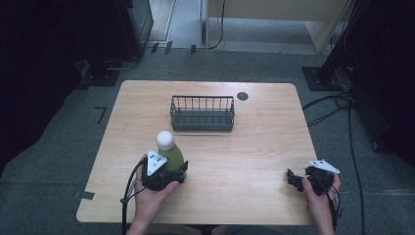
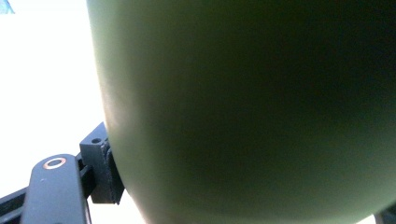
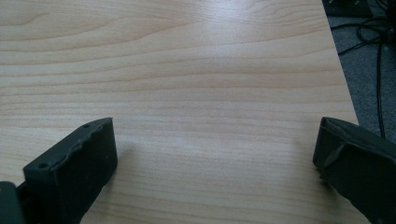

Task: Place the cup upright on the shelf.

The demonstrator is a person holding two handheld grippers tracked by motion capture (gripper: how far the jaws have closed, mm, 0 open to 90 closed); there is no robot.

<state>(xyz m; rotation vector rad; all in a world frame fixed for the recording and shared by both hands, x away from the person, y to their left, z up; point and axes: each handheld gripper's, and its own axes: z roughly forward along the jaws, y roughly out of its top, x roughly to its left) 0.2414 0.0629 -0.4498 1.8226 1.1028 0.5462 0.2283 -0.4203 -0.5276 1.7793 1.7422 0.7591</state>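
One green bottle (image 1: 172,155) clamped upright in my left tongs (image 1: 164,174), near tabletop (image 1: 254,147) front-left corner, likely bound for wire basket (image 1: 202,113); right tongs (image 1: 299,179) wide, idle.

I am working at a pale wooden table (image 1: 254,147) that is standing on grey carpet (image 1: 58,161). A dark wire basket (image 1: 202,122) is sitting towards its far edge, with a small dark round disc (image 1: 242,96) lying just beside it. Black cables (image 1: 328,100) are trailing over the carpet at my right, near a black stand base (image 1: 320,78).
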